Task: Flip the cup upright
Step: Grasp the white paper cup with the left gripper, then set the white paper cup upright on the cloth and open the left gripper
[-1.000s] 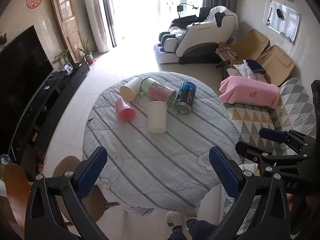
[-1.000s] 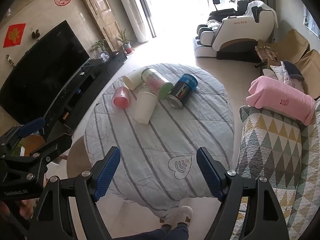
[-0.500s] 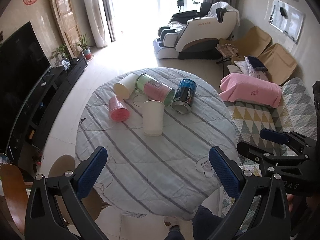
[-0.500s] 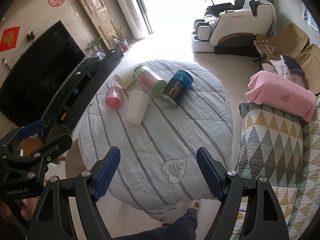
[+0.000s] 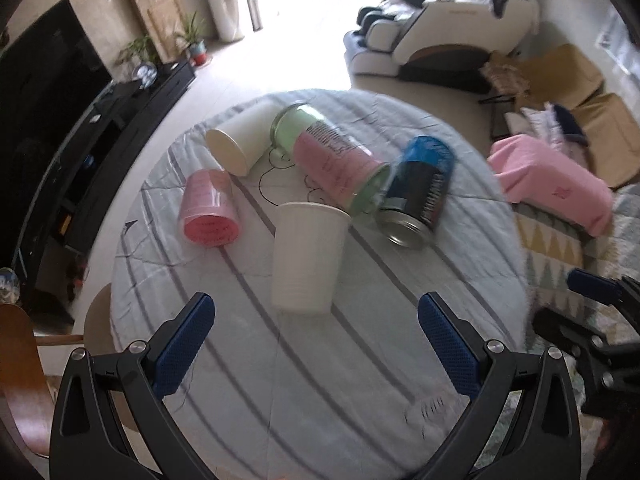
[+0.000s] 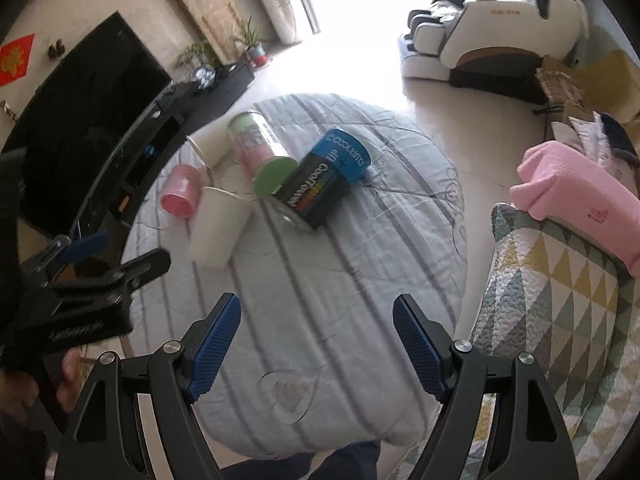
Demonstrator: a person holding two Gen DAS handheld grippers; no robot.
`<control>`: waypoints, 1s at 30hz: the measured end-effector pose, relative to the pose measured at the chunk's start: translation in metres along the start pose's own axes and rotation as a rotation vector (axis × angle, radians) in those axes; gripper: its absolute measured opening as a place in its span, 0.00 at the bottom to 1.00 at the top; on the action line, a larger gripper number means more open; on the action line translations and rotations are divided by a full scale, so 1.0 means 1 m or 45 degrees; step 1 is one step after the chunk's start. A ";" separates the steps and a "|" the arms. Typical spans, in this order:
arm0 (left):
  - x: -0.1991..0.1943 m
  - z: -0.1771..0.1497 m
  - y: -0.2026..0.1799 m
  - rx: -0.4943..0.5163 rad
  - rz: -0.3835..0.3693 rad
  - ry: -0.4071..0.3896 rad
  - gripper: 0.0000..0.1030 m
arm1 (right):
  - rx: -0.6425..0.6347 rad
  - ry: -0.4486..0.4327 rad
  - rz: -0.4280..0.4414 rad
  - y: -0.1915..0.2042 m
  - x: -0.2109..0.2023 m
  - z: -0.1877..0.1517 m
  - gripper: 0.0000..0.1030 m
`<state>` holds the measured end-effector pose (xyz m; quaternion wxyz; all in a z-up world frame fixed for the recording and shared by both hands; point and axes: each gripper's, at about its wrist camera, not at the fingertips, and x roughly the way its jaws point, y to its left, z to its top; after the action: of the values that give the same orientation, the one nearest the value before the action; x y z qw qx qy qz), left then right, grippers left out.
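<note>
A white plastic cup (image 5: 306, 256) lies on its side on the round cloth-covered table (image 5: 280, 380), base toward me; it also shows in the right wrist view (image 6: 216, 232). A pink cup (image 5: 208, 214) and a cream cup (image 5: 240, 144) also lie on their sides. My left gripper (image 5: 316, 340) is open and empty, just short of the white cup. My right gripper (image 6: 316, 344) is open and empty above the table's near part, right of the left gripper (image 6: 76, 276).
A pink-and-green canister (image 5: 332, 160) and a blue-black can (image 5: 420, 192) lie beside the white cup. A sofa with a patterned quilt (image 6: 560, 300) and pink blanket (image 6: 576, 196) stands right. A TV stand (image 6: 160, 128) is left. A wooden chair (image 5: 20, 380) is near left.
Both grippers have moved forward and down toward the table; the cups look larger and closer. The left gripper now faces the white cup. Nothing on the table has moved.
</note>
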<state>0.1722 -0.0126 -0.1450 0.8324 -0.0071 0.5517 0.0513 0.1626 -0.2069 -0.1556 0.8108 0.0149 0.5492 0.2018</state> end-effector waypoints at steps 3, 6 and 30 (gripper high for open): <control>0.041 0.013 -0.003 -0.020 0.039 0.073 1.00 | -0.020 0.043 0.022 -0.010 0.024 0.012 0.77; 0.069 0.020 -0.008 0.007 0.072 0.137 1.00 | -0.026 0.085 0.045 -0.021 0.048 0.025 0.77; 0.069 0.030 0.033 -0.070 -0.116 0.036 0.68 | 0.012 0.155 0.051 -0.025 0.099 0.060 0.77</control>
<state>0.2236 0.0275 -0.1953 0.8255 -0.0560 0.5610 0.0284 0.2556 -0.1842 -0.2256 0.7717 0.0176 0.5980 0.2158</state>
